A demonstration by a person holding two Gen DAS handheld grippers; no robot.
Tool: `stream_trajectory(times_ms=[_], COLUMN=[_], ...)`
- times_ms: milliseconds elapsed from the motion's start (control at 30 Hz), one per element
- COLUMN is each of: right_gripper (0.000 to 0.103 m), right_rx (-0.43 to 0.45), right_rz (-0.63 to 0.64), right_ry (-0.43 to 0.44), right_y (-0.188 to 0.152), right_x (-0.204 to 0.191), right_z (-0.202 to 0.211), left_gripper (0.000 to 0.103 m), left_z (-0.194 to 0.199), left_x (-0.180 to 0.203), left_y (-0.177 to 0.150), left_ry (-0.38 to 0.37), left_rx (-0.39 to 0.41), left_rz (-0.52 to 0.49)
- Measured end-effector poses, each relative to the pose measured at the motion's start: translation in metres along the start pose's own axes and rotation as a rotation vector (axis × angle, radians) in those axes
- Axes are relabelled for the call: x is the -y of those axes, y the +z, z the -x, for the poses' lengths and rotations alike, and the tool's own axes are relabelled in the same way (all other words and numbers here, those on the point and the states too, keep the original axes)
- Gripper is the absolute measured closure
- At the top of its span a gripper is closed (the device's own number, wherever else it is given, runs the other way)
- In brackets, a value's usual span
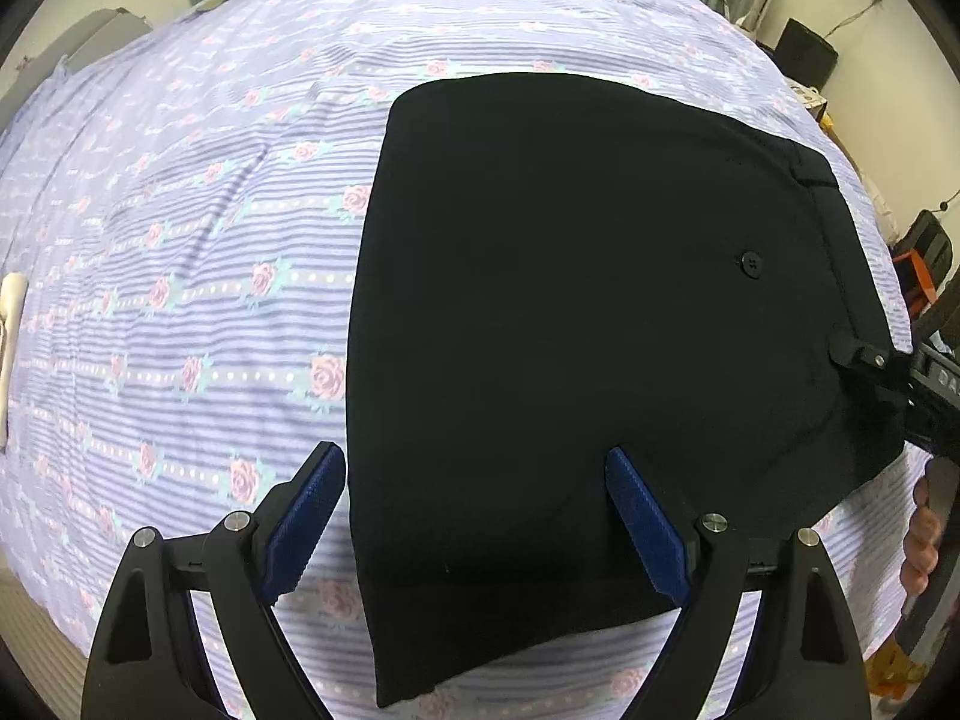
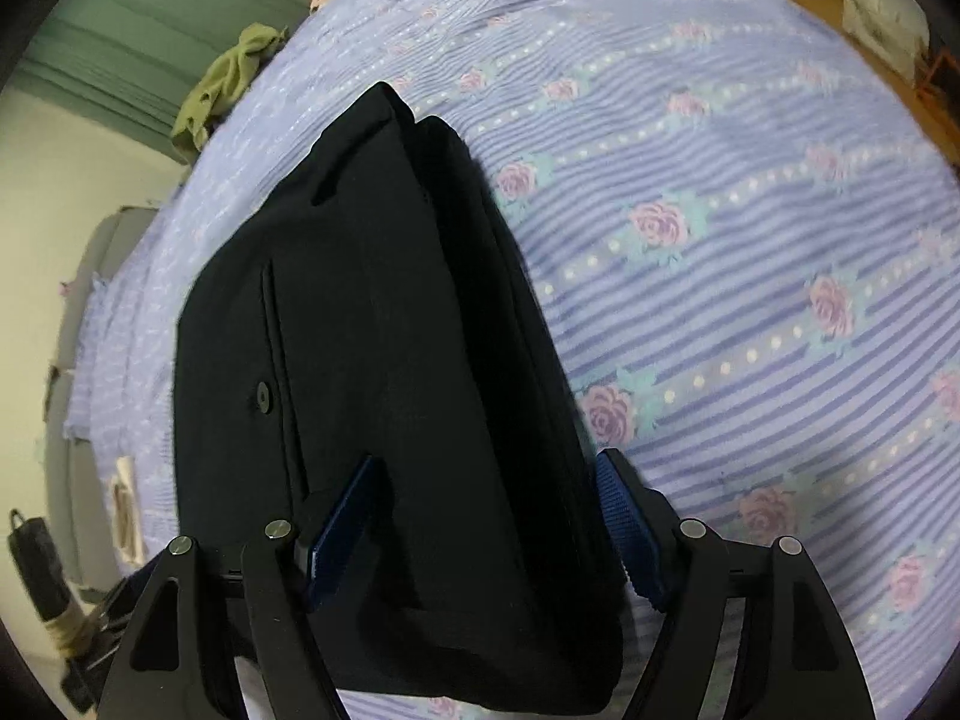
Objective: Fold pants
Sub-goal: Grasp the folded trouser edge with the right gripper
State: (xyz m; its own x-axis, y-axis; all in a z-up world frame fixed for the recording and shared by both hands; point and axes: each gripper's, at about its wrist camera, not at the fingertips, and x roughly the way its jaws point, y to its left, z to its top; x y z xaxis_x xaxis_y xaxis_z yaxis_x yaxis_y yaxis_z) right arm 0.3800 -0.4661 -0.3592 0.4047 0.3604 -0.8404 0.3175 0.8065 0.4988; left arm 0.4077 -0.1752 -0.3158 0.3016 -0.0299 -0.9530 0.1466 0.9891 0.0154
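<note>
The black pants (image 1: 588, 312) lie folded into a compact stack on the bed, with a button (image 1: 750, 264) and the waistband on the right side. My left gripper (image 1: 477, 462) is open and hovers over the stack's near left edge, with its right pad over the cloth. In the right wrist view the pants (image 2: 384, 360) show stacked layers. My right gripper (image 2: 486, 468) is open with its fingers on either side of the waistband end; its tip shows in the left wrist view (image 1: 858, 357) at the stack's right edge.
The bed has a lilac striped sheet with pink roses (image 1: 180, 276). An olive garment (image 2: 231, 84) lies at the far end of the bed. Green curtains (image 2: 150, 30) hang behind. A white item (image 1: 9, 324) lies at the left bed edge.
</note>
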Motion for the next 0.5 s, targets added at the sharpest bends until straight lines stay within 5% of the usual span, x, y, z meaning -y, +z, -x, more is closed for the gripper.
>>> stream_trajectory(times_ms=[500], right_gripper=[0.024], right_rx=[-0.156], right_rz=[0.064], right_ry=[0.178], right_y=[0.025], right_x=[-0.006], right_z=[-0.033], left_gripper=[0.013], left_z=[-0.007], left_x=[0.024], left_y=[0.013], left_ry=[0.04], left_rx=[0.022], left_rz=[-0.094])
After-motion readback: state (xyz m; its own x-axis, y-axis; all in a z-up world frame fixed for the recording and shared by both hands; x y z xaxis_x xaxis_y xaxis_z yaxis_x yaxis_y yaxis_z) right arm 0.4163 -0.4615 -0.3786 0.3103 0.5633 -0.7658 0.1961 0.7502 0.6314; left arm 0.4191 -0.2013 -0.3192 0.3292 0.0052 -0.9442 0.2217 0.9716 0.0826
